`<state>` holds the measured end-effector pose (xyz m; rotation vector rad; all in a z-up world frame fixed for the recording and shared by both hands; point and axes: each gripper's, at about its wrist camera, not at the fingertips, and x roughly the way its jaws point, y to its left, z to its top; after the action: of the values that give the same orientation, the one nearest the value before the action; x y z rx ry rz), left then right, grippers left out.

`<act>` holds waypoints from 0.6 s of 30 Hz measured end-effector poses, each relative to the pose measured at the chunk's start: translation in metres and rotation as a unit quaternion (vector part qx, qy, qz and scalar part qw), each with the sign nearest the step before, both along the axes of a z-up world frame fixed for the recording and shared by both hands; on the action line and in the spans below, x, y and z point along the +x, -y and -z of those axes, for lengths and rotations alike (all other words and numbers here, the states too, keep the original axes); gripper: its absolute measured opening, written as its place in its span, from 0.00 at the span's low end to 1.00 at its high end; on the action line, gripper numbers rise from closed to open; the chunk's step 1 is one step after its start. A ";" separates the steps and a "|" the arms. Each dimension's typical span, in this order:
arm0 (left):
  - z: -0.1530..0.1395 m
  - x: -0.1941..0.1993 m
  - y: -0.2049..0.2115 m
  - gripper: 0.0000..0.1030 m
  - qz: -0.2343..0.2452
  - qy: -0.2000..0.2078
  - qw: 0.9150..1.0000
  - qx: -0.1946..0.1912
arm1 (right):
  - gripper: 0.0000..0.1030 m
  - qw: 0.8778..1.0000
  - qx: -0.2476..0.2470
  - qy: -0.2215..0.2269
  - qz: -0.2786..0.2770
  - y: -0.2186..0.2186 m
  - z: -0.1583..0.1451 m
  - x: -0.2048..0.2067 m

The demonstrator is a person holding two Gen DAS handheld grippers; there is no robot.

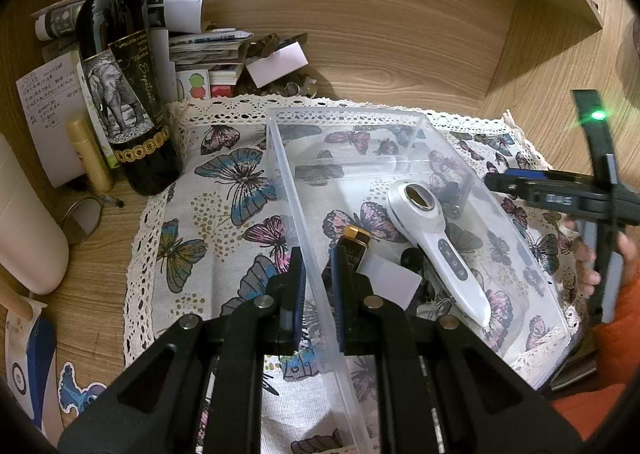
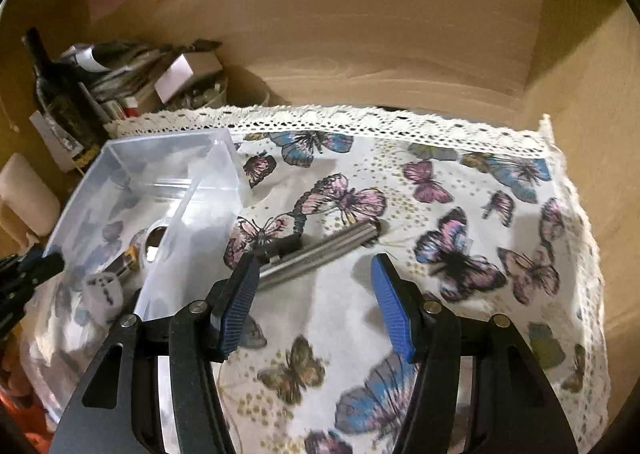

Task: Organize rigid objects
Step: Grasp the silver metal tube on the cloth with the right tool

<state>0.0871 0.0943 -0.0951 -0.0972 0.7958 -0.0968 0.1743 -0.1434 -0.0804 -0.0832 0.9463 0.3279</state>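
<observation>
While the clear plastic bin [image 1: 400, 158] sits mid-frame on the butterfly-print cloth [image 1: 224, 182], its near left wall stands between the narrowly parted fingers of the left hand-held gripper [image 1: 318, 274]; whether they pinch it I cannot tell. Inside lie a white handheld device [image 1: 436, 238], a gold-capped black item [image 1: 354, 240] and a white card [image 1: 390, 278]. Right of the bin, a grey metal rod-shaped tool [image 2: 316, 254] rests on the cloth just ahead of the wide-open right hand-held gripper [image 2: 314, 282]. At upper left, a wine bottle [image 1: 120, 94] stands on the wooden tabletop [image 1: 380, 46].
</observation>
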 end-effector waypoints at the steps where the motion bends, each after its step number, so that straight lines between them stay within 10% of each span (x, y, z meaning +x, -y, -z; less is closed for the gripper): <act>1: 0.000 0.000 0.000 0.11 0.000 0.000 1.000 0.000 | 0.53 1.000 -0.004 -0.005 -0.002 -0.003 0.004 0.004; 14: 0.001 -0.001 -0.001 0.11 0.000 0.000 1.000 -0.001 | 0.53 0.997 0.012 -0.071 -0.021 -0.003 0.035 0.019; 18: 0.002 0.000 -0.001 0.11 0.000 0.000 1.000 -0.002 | 0.39 0.997 -0.028 -0.074 0.012 0.017 0.039 0.020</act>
<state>0.0867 0.0953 -0.0966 -0.1015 0.7958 -0.0989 0.1938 -0.1599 -0.1192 -0.0996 1.1017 0.2885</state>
